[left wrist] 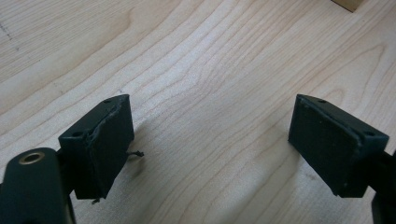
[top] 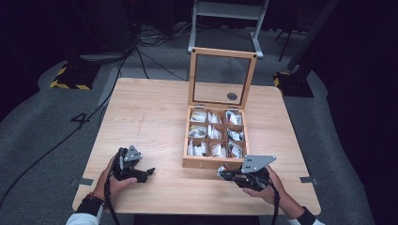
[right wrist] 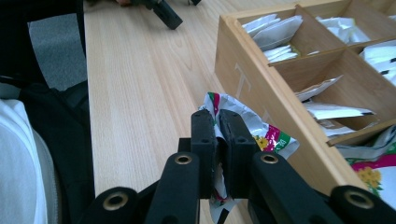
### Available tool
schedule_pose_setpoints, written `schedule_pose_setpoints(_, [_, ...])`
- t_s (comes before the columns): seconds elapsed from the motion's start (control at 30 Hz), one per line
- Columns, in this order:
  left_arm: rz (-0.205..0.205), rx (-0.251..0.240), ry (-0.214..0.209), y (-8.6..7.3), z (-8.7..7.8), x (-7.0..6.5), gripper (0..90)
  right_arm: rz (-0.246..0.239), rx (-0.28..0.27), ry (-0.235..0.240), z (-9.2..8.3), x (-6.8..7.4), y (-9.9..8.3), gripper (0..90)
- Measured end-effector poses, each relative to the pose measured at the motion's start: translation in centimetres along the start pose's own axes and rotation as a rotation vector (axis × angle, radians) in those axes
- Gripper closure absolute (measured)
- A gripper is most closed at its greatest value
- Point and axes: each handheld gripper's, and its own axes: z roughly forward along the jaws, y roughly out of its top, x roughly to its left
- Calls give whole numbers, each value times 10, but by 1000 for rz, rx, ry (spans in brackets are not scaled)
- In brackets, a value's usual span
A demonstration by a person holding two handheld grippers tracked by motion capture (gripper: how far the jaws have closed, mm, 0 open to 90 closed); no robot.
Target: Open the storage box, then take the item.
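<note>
One sachet (right wrist: 261,135) sits pinched between the right gripper's (right wrist: 218,122) jaws; the left gripper (left wrist: 210,140) gapes wide on nothing, beside one nine-compartment box (top: 187,140).

left gripper (top: 149,172): black body, grey three-cornered plate, black cable
right gripper (top: 220,174): black, grey plate; brass-ringed pivots behind jaws
sleeves (top: 82,219): white cuffs
left wrist: dark beaded band (top: 93,198)
</note>
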Motion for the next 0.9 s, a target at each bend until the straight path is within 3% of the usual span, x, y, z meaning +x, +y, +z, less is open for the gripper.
schedule_pose_setpoints(0.5, [4,1,-3,0,0,0,144,-20,101,15,25,4,-12,848])
schedule_pose_setpoints(0.9, [4,1,-4,1,1,1,142,-29,139,20,35,6,-18,841])
